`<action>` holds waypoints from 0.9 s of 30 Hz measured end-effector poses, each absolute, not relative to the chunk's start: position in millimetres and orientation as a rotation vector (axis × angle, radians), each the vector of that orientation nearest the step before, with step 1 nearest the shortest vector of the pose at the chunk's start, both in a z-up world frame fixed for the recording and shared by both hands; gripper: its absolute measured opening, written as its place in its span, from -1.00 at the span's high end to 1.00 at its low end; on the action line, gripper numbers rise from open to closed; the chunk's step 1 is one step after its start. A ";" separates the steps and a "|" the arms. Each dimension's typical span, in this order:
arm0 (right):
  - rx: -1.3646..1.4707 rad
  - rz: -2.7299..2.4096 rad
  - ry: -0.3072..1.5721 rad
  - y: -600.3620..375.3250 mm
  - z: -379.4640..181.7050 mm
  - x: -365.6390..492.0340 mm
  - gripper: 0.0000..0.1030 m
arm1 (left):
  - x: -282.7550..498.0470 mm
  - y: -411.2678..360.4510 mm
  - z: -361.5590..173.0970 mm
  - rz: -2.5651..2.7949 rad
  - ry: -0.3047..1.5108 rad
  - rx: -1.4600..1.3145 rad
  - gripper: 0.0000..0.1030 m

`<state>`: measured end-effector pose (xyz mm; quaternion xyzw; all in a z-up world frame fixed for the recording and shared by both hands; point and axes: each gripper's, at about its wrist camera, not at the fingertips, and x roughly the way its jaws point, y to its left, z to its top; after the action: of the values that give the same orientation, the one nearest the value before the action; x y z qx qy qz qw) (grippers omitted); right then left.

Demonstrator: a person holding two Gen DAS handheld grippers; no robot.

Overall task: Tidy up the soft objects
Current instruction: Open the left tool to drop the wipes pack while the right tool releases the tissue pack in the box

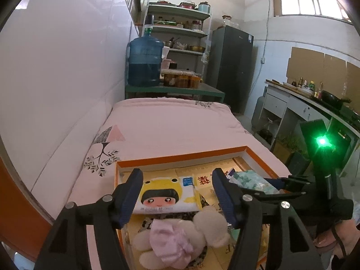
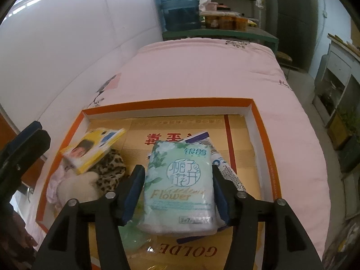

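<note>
shallow orange-rimmed box [image 2: 265, 135] lying on a pink quilted bed [image 1: 171, 126], its floor lined with yellow printed card. inside, at the left end: a yellow tissue pack [image 1: 167, 194] with a cartoon face in a hood, lying tilted on top of a leopard-print cloth [image 2: 110, 168]; just in front of it a cream plush toy [image 1: 202, 227] wrapped in pale pink fabric, touching the cloth. at the right end: a pale green tissue pack [image 2: 180, 186] printed with white flowers and the word "flower", soft and slightly puffed, resting on other wrapped packs, one white with blue print [image 2: 227, 168] showing from under its right side.

left tool [image 1: 177, 199] wide apart, above the yellow pack and the plush toy, blue pads clear of both, nothing gripped. right tool [image 2: 178, 192] also spread, straddling the green pack; left pad apart from the wrapper with a gap showing, right pad very close to the pack's edge, contact there hard to tell, pack lying on the pile below rather than lifted. black body with a green lamp of the right tool visible at the right edge of the left wrist view, with part of a hand [image 1: 337, 240] around its handle.

beyond the foot of the bed: a blue water jug [image 1: 145, 60] on a green low surface [image 1: 211, 90] beside jars of preserves, a shelf rack with pots, a dark fridge [image 1: 231, 67]. white tiled wall close along the left side of the bed.
</note>
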<state>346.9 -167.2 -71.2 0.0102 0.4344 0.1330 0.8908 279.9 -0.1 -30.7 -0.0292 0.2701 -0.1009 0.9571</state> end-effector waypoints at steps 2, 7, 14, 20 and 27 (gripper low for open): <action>0.013 0.270 0.896 -165.9 -69.4 343.9 -0.23 | 278.0 0.2 -28.7 -0.202 0.539 -0.062 -0.23; 0.017 0.271 0.889 -164.6 -65.2 336.5 -0.26 | 271.8 3.2 -20.1 -0.197 0.503 -0.077 -0.24; 0.015 0.265 0.870 -163.3 -54.7 324.9 -0.29 | 262.0 3.5 -8.8 -0.206 0.456 -0.080 -0.24; 0.023 0.265 0.855 -163.1 -45.4 313.0 -0.29 | 252.4 2.6 0.2 -0.213 0.427 -0.079 -0.24; 0.045 0.278 0.834 -164.3 -33.2 295.2 -0.29 | 243.6 1.8 9.6 -0.227 0.406 -0.083 -0.24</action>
<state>295.2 -164.3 -33.2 0.0220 0.4037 0.1345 0.9047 243.6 1.8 9.6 -0.0411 0.2013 -0.1123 0.9722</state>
